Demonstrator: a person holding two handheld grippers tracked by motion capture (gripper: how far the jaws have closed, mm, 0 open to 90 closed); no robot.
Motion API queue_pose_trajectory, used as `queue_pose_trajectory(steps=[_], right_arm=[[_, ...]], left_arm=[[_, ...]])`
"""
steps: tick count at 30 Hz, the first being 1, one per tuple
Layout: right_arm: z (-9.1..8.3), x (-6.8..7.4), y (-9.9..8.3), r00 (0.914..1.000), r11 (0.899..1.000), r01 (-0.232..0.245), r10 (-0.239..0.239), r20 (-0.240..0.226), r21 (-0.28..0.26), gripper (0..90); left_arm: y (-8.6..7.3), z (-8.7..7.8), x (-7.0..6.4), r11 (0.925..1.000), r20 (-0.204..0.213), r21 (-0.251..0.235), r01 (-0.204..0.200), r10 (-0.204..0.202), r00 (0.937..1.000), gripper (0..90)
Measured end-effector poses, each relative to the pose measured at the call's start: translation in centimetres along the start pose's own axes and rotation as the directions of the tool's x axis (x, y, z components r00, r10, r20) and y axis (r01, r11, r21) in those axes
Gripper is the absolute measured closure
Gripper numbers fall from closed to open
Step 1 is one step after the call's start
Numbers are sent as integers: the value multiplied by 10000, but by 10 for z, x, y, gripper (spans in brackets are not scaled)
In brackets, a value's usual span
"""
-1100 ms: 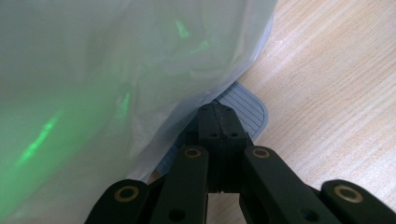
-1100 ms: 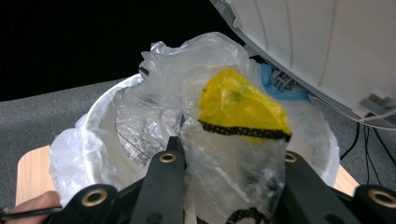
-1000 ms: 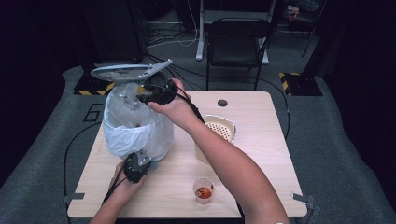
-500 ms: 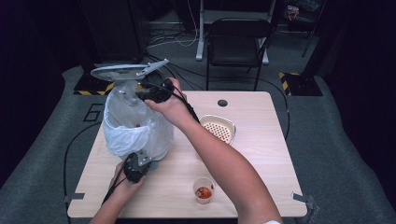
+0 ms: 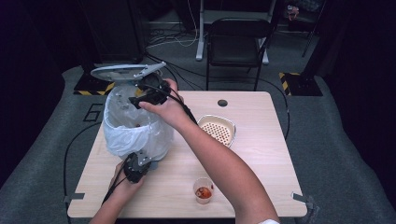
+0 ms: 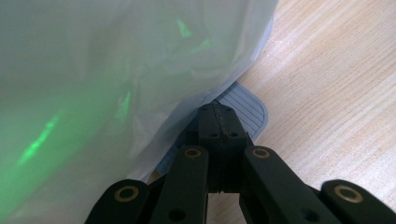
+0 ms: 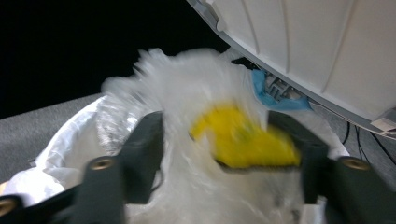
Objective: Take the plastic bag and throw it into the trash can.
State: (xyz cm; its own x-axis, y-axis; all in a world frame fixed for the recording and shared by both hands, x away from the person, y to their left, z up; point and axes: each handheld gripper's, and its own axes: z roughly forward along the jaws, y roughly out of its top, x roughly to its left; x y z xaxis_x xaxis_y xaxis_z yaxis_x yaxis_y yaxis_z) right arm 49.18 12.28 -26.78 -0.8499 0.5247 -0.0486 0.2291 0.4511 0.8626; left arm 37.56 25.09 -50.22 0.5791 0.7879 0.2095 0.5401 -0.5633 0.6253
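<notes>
Holding my right claw (image 5: 140,99) spread over the lined bin (image 5: 133,130); a blurred yellow object (image 7: 247,137), long axis crosswise, sits between its jaws. Left claw (image 6: 217,122) is clenched at the pedal (image 6: 245,109).

1. A bin (image 5: 133,133) lined with a bag (image 5: 116,135) stood on the table's (image 5: 261,154) left part, its lid (image 5: 123,71) raised behind it.
2. The right gripper (image 5: 140,100) hung over the bin's opening; the left gripper (image 5: 136,166) sat at the pedal (image 6: 243,109) before the bin.
3. A perforated tray (image 5: 217,129) lay right of the bin.
4. A cup (image 5: 203,190) stood near the table's front edge.
5. A chair (image 5: 238,42) stood behind the table.
</notes>
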Motion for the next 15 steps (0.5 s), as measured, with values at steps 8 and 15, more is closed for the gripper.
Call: queue_pose_trajectory(steps=[8, 15], right_arm=[[-10, -6, -2, 9996, 9995, -259, 258, -105, -158, 306], [-23, -10, -13, 9998, 9999, -105, 105, -196, 13, 361]], left_arm=[[0, 0, 0, 10000, -7, 2, 0, 0, 10000, 900], [0, 0, 0, 10000, 30, 46, 12, -12, 10000, 900]])
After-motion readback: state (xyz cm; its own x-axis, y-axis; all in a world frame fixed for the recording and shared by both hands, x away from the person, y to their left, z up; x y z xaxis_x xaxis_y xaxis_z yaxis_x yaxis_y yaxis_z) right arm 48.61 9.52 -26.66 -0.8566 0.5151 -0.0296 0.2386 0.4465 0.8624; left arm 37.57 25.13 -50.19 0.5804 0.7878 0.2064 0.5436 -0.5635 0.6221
